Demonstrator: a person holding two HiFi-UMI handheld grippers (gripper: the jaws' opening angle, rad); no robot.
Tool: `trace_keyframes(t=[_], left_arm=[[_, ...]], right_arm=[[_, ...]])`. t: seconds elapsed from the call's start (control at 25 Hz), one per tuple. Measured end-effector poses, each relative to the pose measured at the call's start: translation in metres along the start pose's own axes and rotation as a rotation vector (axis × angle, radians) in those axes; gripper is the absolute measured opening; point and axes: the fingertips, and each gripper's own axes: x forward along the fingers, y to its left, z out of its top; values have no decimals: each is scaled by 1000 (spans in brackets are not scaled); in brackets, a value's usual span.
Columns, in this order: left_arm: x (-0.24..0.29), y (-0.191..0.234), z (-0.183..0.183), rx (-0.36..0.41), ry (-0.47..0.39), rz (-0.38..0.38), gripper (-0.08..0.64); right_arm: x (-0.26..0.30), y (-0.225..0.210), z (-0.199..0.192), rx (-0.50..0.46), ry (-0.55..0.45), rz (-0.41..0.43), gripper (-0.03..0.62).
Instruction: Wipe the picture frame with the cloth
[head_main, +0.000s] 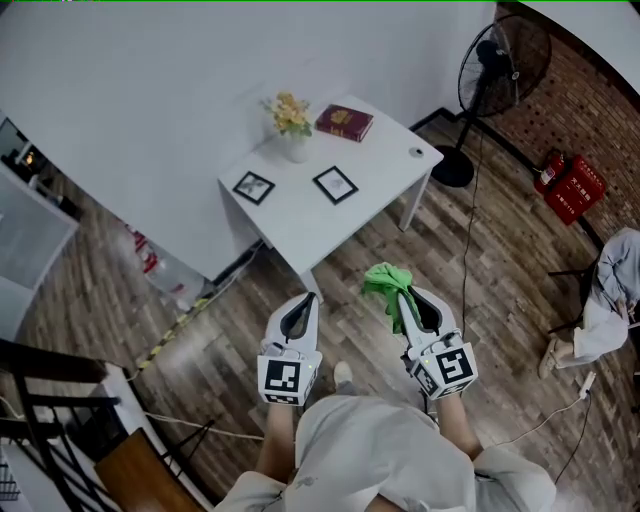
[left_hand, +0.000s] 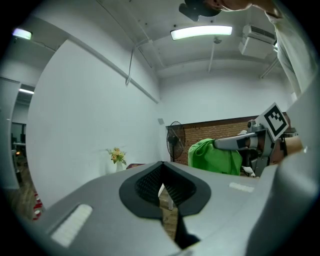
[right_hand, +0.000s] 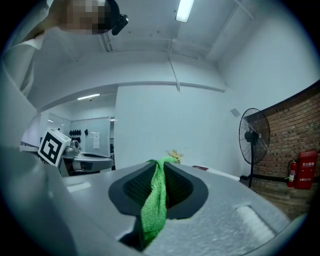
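**A:** Start closest in. What are the two tools doing?

**B:** Both sit low in the head view, just in front of the person's body. The right gripper (head_main: 404, 302) has its fingers clamped on the green cloth (head_main: 384, 283), which bunches out past the tips. In the right gripper view a strip of it runs down between the pads. I'd call that a sensible hold, since the loose bulk out front gives a soft wiping face.

**A:** And the other one?

**B:** The left gripper (head_main: 307, 303) has its fingers closed together on nothing. Only floor shows through the slit below the tips. My guess is that it is free so it can steady a frame.

**A:** Where are the frames?

**B:** Farther up, near the centre of the picture, on the white tabletop (head_main: 390, 165). Two small black ones lie flat there: the left-hand picture frame (head_main: 254, 187) by the table's left edge, and the right-hand picture frame (head_main: 335, 184) nearer the middle. Both are well apart from the grippers, with wooden floor (head_main: 200, 340) between.

**A:** Anything beyond them?

**B:** A vase of flowers (head_main: 291, 125) and a red book (head_main: 344, 122) sit at the far side of the tabletop. A standing fan (head_main: 495, 70) is at the upper right, before a brick wall.

**A:** So how far along is the wiping?

**B:** Not begun, I judge. The cloth touches neither frame, and I cannot tell which one is meant.
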Motion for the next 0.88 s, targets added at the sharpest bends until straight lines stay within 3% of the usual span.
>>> trace_keyframes(t=[0.52, 0.88], left_arm=[[62, 53, -8, -15, 1, -81, 20], [90, 69, -11, -47, -10, -86, 20]], right_arm=[[81, -16, -5, 20, 5, -60, 51], [110, -26, -11, 19, 18, -67, 51]])
